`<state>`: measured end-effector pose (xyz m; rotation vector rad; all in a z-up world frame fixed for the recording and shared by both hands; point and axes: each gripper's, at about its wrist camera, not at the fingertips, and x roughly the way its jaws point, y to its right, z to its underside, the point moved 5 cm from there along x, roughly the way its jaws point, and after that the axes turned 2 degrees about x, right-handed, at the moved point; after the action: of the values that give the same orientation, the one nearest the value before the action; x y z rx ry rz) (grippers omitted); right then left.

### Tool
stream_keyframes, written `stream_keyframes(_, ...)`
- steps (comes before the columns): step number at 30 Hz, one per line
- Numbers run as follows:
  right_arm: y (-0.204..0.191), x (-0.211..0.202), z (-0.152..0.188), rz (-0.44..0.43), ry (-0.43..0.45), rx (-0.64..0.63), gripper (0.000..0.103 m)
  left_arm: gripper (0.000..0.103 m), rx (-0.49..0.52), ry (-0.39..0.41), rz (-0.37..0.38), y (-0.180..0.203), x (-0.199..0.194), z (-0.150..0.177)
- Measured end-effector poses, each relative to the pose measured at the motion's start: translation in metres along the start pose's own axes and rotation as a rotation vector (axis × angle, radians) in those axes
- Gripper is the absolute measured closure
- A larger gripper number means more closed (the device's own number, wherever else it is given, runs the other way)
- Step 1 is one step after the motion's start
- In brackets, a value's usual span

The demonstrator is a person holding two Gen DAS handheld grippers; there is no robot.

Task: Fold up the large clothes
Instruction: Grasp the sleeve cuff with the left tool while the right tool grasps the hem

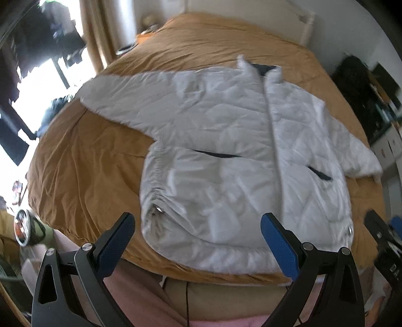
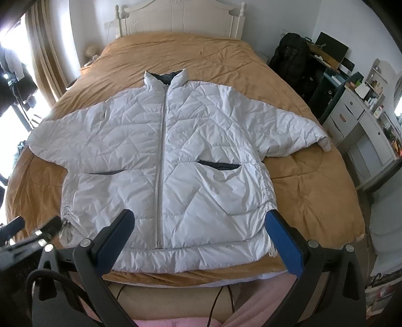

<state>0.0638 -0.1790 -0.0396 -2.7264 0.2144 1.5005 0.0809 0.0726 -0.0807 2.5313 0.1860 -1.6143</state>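
Note:
A white quilted puffer jacket (image 2: 176, 151) lies flat and zipped, front up, on a bed with an ochre cover (image 2: 301, 186). Both sleeves are spread out to the sides and the collar points toward the headboard. It also shows in the left wrist view (image 1: 226, 151). My left gripper (image 1: 198, 221) is open and empty, held above the jacket's hem near the foot of the bed. My right gripper (image 2: 201, 218) is open and empty, held above the hem around the zipper's bottom end. The left gripper (image 2: 37, 231) shows at the right wrist view's left edge.
A white headboard (image 2: 181, 17) stands at the far end. White drawers and shelves (image 2: 359, 118) and a black bag (image 2: 291, 55) line the right side. Curtains and a bright window (image 2: 30, 70) are on the left. A fan (image 1: 22, 226) sits on the floor at left.

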Motion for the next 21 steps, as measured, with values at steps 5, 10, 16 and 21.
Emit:
stream_keyframes(5,-0.018,0.04,-0.018,0.0,-0.027,-0.045,0.0,0.003,-0.204,-0.051,0.014,-0.108,0.066,-0.061)
stream_keyframes(10,-0.04,0.109,-0.06,-0.085,-0.089,-0.065,0.0,0.003,-0.383,-0.02,0.014,-0.219,0.128,-0.15)
stream_keyframes(16,-0.038,0.176,-0.107,-0.014,-0.101,-0.031,0.0,0.004,-0.495,0.034,-0.009,-0.325,0.203,-0.244)
stream_keyframes(21,-0.034,0.214,-0.122,0.036,-0.122,-0.027,0.0,0.008,-0.633,0.001,0.04,-0.385,0.277,-0.279)
